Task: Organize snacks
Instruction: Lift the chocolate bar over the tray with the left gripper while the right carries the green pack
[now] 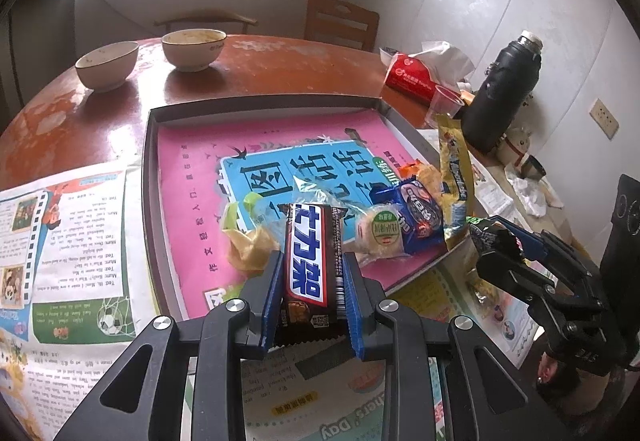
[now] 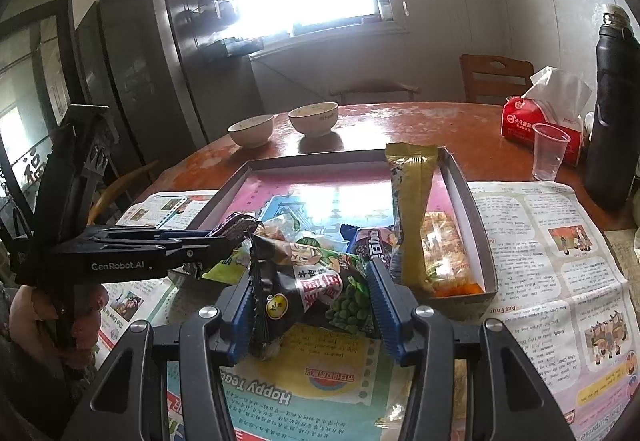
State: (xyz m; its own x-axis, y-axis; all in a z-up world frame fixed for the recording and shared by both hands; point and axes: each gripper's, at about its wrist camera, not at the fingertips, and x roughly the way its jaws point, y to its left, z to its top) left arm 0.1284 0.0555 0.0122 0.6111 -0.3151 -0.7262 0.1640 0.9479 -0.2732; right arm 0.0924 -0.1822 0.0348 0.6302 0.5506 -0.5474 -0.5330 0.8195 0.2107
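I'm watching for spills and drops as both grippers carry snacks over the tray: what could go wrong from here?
1. The right gripper pinches the pea packet by crumpled film, so it might slip out.
2. The left gripper holds the chocolate bar close above the snack pile; lowering it could push snacks around.
3. The tall yellow packet leans on the tray wall; a nudge may topple it.

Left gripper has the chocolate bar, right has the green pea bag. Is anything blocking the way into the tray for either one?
Nothing visible blocks either. The chocolate bar in the left gripper already hangs over the tray; its far pink floor is bare. The pea bag in the right gripper faces the near snack pile.
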